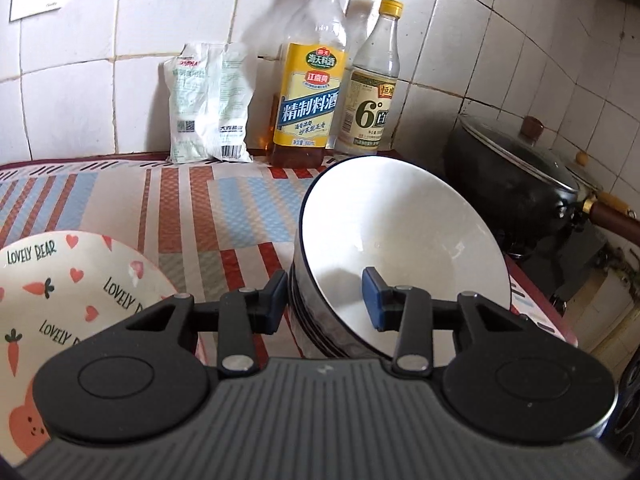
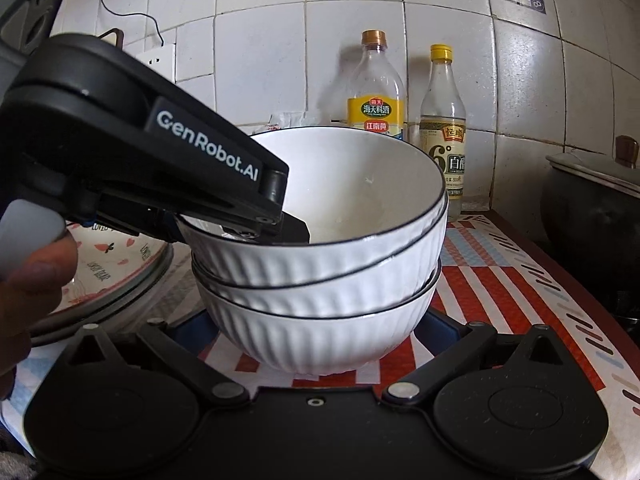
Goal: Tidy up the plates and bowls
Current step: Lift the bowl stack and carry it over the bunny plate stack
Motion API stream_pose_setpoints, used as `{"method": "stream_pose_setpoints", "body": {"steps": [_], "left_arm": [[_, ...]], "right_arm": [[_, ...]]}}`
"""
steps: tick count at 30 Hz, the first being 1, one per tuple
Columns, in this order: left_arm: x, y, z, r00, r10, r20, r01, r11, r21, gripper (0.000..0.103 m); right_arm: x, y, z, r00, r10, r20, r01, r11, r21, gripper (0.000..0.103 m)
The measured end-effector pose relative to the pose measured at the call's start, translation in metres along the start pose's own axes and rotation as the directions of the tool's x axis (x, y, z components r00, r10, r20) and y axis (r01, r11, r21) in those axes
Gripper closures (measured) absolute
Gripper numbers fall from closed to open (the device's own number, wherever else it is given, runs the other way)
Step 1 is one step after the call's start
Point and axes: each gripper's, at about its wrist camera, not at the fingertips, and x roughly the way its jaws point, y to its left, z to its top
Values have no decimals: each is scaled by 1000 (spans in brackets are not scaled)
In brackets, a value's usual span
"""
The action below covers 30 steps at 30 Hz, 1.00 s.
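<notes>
Straddling the near rim of the topmost white ribbed ceramic bowl with a thin dark rim line (image 2: 320, 208), the black left gripper (image 1: 325, 300) has one blue-padded finger (image 1: 374, 300) inside the bowl and the other against its outer wall; whether the pads actually press on the wall cannot be told. That bowl sits tilted in a stack of three like bowls (image 2: 316, 304), its rim lifted on the far side in the right wrist view. Below, the black right gripper (image 2: 304, 332) has its jaws spread wide to either side of the bottom bowl of the stack, its fingertips largely hidden behind the bowl, so contact cannot be judged. A hand (image 2: 28, 276) grips the left gripper's handle at the left edge of that view.

The stack stands on a checked mat of red, blue and cream blocks (image 1: 192, 208). Just left of it lies a cream plate printed with carrots, hearts and "LOVELY BEAR" (image 1: 60, 292). Against the white tiled wall (image 1: 160, 12) stand a tall clear bottle with a yellow label and gold cap (image 1: 310, 80), a smaller clear bottle with a yellow cap (image 1: 372, 88), and a pale plastic packet (image 1: 210, 100). To the right sits a black wok with a glass lid (image 1: 516, 172).
</notes>
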Motion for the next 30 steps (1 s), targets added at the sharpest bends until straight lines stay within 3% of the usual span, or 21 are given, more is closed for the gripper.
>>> {"method": "stream_pose_setpoints", "body": {"steps": [7, 13, 18, 25, 30], "left_arm": [[-23, 6, 5, 999, -40, 23, 40, 999, -12, 65], [-64, 14, 7, 996, -64, 68, 64, 998, 9, 65], [-95, 32, 1, 995, -27, 93, 22, 999, 49, 65], [-133, 88, 9, 995, 51, 87, -53, 998, 17, 65], [-141, 127, 9, 995, 71, 74, -68, 997, -42, 65]], "right_arm": [[-16, 18, 12, 999, -33, 13, 34, 999, -31, 0], [-44, 45, 29, 998, -53, 39, 55, 996, -64, 0], [-50, 74, 38, 1000, -18, 25, 19, 998, -59, 0], [-44, 130, 46, 998, 66, 4, -65, 995, -72, 0], [-30, 163, 44, 995, 98, -2, -97, 993, -66, 0]]}}
